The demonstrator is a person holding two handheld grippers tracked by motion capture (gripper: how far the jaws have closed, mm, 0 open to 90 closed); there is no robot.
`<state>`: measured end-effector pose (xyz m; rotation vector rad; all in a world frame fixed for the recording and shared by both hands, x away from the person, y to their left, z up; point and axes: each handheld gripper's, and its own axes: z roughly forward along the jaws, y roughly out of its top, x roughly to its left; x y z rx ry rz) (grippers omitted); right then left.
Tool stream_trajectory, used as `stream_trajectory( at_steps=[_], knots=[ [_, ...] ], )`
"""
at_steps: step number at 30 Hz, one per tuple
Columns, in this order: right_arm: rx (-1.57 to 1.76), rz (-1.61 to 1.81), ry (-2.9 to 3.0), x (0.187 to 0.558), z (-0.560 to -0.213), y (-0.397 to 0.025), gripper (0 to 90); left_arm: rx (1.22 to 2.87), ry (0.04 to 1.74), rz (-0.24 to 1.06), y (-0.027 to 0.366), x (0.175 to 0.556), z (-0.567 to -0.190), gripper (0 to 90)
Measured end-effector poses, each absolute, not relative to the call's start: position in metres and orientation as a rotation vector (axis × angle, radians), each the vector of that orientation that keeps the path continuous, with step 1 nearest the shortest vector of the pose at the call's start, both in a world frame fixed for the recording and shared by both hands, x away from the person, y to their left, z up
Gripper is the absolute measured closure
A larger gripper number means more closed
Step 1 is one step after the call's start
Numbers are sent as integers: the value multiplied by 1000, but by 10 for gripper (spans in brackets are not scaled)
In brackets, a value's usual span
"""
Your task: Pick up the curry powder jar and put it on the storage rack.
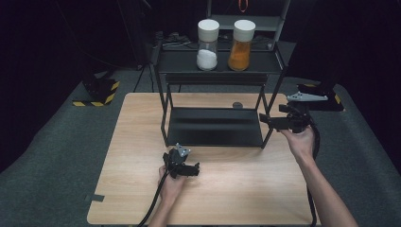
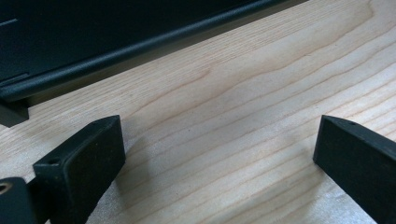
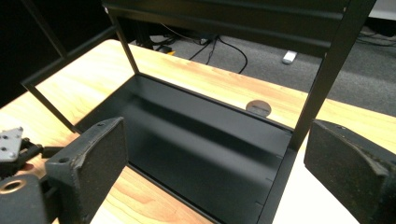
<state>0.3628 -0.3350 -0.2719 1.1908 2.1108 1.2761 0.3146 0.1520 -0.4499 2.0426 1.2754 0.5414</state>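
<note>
Nearest the camera, the left gripper (image 1: 182, 166) rested low over the wooden table (image 1: 142, 156), close to the near edge of the black rack (image 1: 215, 142), its jaws spread wide with bare wood between them in the left gripper view, holding and touching nothing. Farther off to the right, the right gripper (image 1: 283, 122) hovered beside the rack's near right leg (image 3: 327, 79), aimed left toward the lower shelf (image 3: 196, 140); its jaws also stood wide apart and empty, with that leg and the shelf showing between them in the right gripper view. The two jars, the white-filled jar (image 1: 207, 39) and the orange-filled jar (image 1: 242, 39), stood upright side by side on the rack's top shelf (image 1: 179, 61), at the far side, well apart from both grippers. Judging by this, the work looked barely begun: neither jar had been grasped, the lower shelf lay bare, and reaching up, gripping and moving a jar all seemed left to do.
</note>
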Motion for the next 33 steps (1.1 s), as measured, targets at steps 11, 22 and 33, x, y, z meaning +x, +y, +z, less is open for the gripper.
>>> stream_trajectory(
  at_steps=[11, 22, 33],
  knots=[
    [1186, 1244, 2112, 357, -293, -330, 58, 2043, 1275, 542, 152, 315, -450, 19],
    [1178, 1196, 2135, 353, -313, -321, 58, 2043, 1275, 542, 152, 315, -450, 19],
    [1179, 1175, 2150, 351, -333, -313, 58, 2044, 1275, 542, 152, 315, -450, 19]
  ],
)
